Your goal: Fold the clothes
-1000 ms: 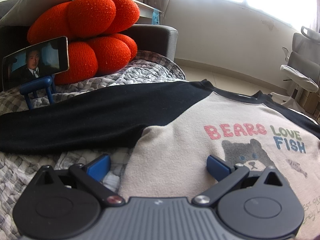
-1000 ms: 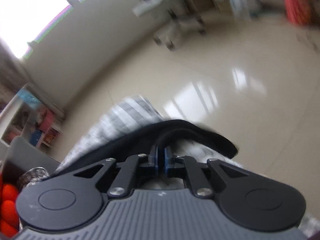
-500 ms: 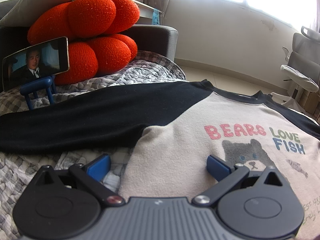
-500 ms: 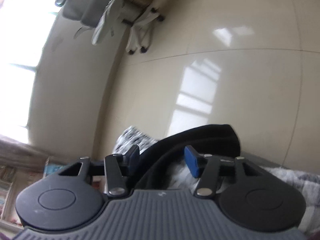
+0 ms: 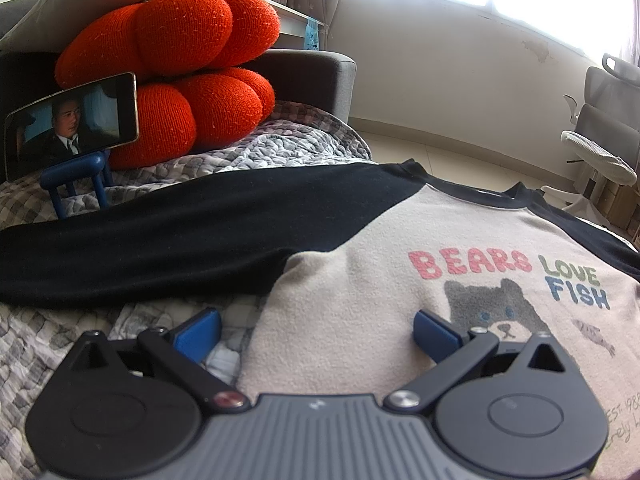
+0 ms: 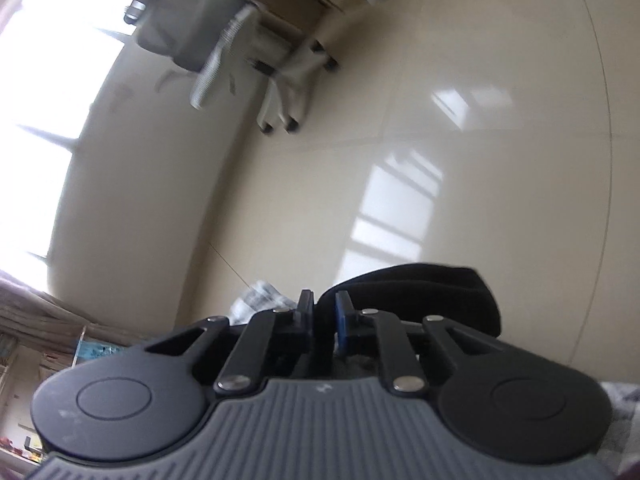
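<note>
A beige shirt with black sleeves and a "BEARS LOVE FISH" bear print lies flat on a grey quilted blanket. One black sleeve stretches out to the left. My left gripper hovers open low over the shirt's left side edge, with one finger over the blanket and the other over the beige cloth. In the right wrist view, my right gripper has its jaws closing, nearly together, with the other black sleeve's folded end pinched between them at the blanket's edge above the floor.
An orange knotted cushion and a phone on a blue stand sit at the back left against a dark sofa arm. A white office chair stands on the glossy tiled floor beyond the blanket.
The right gripper rolled, opened around the black sleeve end, then closed on it again. The left gripper and the shirt body have not moved.
</note>
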`<state>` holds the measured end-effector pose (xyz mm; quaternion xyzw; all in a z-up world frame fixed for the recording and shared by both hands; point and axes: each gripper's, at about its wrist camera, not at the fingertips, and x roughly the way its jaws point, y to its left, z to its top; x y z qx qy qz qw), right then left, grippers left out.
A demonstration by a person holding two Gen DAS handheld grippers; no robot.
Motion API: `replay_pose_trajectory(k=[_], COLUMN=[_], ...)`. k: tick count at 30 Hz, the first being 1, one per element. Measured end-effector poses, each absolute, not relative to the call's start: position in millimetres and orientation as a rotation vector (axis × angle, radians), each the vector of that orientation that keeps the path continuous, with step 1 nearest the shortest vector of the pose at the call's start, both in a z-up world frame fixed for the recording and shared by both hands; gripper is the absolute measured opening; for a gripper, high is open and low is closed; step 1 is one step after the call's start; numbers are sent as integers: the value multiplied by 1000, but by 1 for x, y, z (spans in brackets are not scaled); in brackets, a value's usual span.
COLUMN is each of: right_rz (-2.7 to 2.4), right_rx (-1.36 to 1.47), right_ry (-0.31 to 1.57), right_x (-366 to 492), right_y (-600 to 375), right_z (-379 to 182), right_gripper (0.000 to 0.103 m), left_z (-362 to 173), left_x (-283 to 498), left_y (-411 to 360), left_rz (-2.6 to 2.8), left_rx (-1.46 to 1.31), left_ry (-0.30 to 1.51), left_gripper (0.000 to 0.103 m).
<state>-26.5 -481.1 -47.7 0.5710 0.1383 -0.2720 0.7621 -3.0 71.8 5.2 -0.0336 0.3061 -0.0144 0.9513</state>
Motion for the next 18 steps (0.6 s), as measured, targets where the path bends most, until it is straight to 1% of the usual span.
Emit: replay_pose_trajectory(k=[3,4,9,14,18], right_rz=[-596,-599,-591,-527,-586], right_rx=[1205,1191,1073,1118,1113], right_ry=[259,246,176,242,217], right_x=[-34,-36,-40,-38,-59], right_y=[-477,-475,-461,-456,-456], right_z=[-38,-35,-12,-16,-25], right_gripper=[13,8,8,9,9], left_z=[5,5,5,5,6], left_x=[-3,-3,-3,-4,-4], left_y=[72,72,72,73,75], left_rz=[-29,-29,-29,-33,-35], left_rx=[-68,-68,-71,-82,-88], left_ry=[622,622,620,618,617], left_gripper=[103,103,103,103,103])
